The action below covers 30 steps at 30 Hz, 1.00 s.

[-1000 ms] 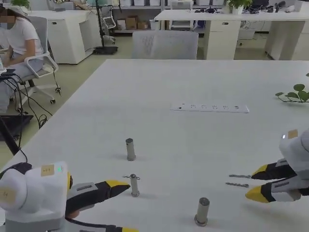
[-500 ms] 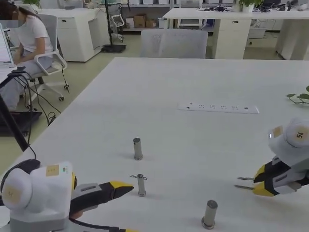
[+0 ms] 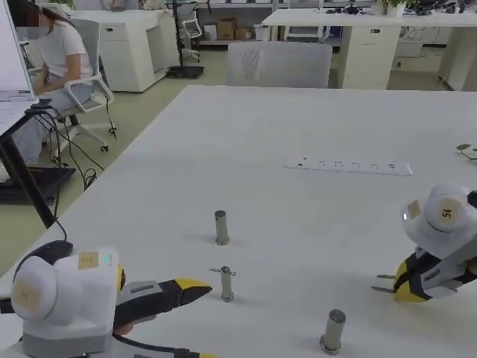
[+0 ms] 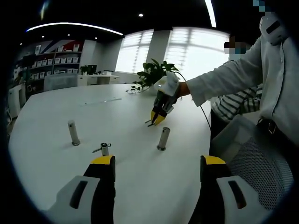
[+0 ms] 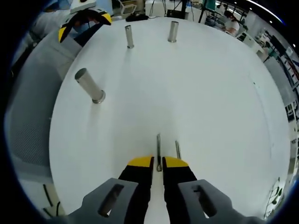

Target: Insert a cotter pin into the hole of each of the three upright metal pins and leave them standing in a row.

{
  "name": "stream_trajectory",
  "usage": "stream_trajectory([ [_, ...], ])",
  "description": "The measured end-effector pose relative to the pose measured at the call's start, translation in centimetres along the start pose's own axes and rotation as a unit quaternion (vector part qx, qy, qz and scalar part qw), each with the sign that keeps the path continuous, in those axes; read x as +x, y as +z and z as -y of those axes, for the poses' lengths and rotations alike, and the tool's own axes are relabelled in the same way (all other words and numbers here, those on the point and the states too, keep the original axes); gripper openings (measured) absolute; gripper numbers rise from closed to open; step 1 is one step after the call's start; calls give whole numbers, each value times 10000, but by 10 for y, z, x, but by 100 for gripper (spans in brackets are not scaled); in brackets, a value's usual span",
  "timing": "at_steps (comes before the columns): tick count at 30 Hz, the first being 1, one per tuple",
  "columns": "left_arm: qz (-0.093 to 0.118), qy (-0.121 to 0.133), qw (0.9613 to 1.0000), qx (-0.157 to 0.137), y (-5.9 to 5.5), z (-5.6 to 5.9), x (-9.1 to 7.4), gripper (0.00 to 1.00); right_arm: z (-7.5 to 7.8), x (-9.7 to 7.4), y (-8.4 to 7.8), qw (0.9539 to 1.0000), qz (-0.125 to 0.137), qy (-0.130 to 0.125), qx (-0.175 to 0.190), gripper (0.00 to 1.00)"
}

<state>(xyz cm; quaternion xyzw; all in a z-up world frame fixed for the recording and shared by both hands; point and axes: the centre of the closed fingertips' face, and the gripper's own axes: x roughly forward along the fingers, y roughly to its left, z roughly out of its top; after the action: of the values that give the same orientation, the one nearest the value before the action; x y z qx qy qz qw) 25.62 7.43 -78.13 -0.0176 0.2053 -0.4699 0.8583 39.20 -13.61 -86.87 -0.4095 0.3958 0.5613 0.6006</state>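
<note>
Right gripper (image 5: 158, 163) jaws drawn together, seemingly clamped on a cotter pin (image 5: 158, 148) lying flat; spare cotter pin (image 5: 177, 149) just beside. Left gripper (image 4: 157, 161) jaws wide apart, near middle metal pin (image 3: 226, 285)

A sticker (image 3: 446, 213) on the right hand-held gripper (image 3: 399, 286) carries blurred digits.

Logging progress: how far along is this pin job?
Done: the middle upright metal pin carries a thin metal cotter pin. In hand: the right gripper pinches a second cotter pin. Left: far metal pin and near metal pin are bare; third cotter pin lies beside.
</note>
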Motion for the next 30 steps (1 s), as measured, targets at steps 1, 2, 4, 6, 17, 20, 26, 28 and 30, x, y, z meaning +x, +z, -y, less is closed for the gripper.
stream_trajectory([
  [1, -2, -1, 10000, -1, 0, 0, 0, 74, 1, 0, 0, 10000, -13, 18, 9, 9],
  [2, -5, 1, 10000, 1, 0, 0, 0, 74, 0, 1, 0, 10000, -28, 50, 14, 9],
  [4, -15, 0, 10000, 3, 0, 0, 0, 73, 0, 1, 0, 10000, -56, 82, 10, 9],
  [6, -18, -4, 10000, -1, 0, 0, -1, 73, 0, 1, -1, 9999, -108, 57, -69, 9],
  [17, -8, -16, 10000, -2, 2, 1, -1, 73, 3, 2, -1, 9993, -121, -186, -300, 4],
  [20, -23, -44, 10000, 19, 2, 3, 0, 72, 4, 0, -2, 9994, -62, -242, -245, 3],
  [26, 4, -60, 10000, 27, 6, 3, 0, 72, 3, -6, 0, 9993, 17, -288, -246, 3],
  [28, 8, -67, 10000, 55, 7, 4, 0, 72, 1, -8, 2, 9992, 56, -296, -243, 3],
  [30, 14, -84, 9999, 63, 9, 4, 1, 72, -1, -11, 5, 9990, 86, -328, -290, 3],
])
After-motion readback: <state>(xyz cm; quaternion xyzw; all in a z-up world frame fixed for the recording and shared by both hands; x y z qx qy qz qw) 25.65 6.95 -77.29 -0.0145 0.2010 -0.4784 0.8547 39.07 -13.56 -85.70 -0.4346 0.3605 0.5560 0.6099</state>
